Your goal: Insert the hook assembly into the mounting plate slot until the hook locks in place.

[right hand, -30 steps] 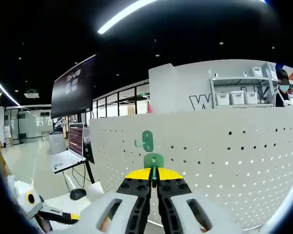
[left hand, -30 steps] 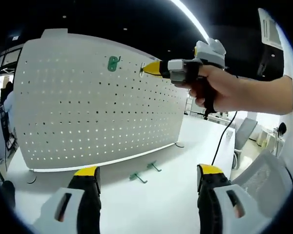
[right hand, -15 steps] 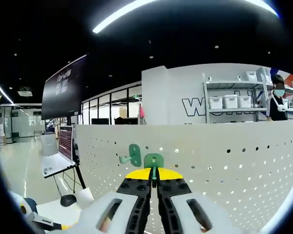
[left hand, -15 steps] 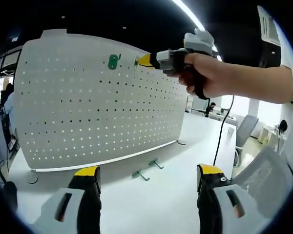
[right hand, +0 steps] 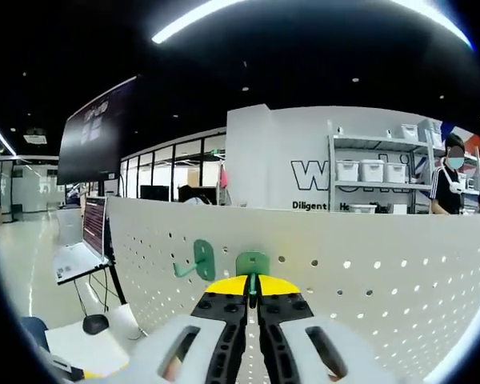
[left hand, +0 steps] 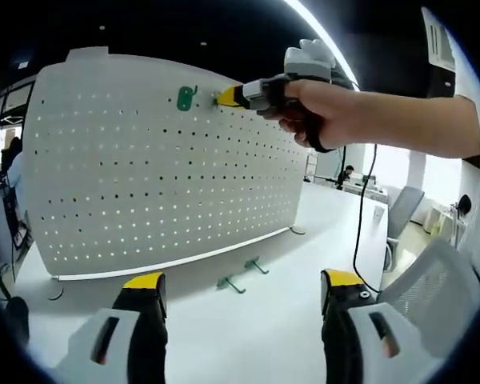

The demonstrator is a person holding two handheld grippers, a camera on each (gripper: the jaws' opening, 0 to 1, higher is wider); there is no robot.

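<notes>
While pinched shut, right claw (right hand: 253, 298) around green hook (right hand: 253, 264).

a white table (left hand: 304, 264) ran under the scene, and a grey mesh chair back (left hand: 432, 280) stood at its near right edge. a black cable (left hand: 360, 216) hung down toward the table. past the far end of the table, a desk with office clutter (left hand: 360, 188) sat in bright light. a long ceiling light strip (right hand: 216, 12) crossed the dark ceiling. a large dark wall screen (right hand: 96, 132) hung on the left, with an open laptop (right hand: 80, 244) below it and a black mouse (right hand: 94, 324) near that. metal shelving (right hand: 368, 180) held white bins, and a person in a dark top (right hand: 446, 188) stood beside it.
</notes>
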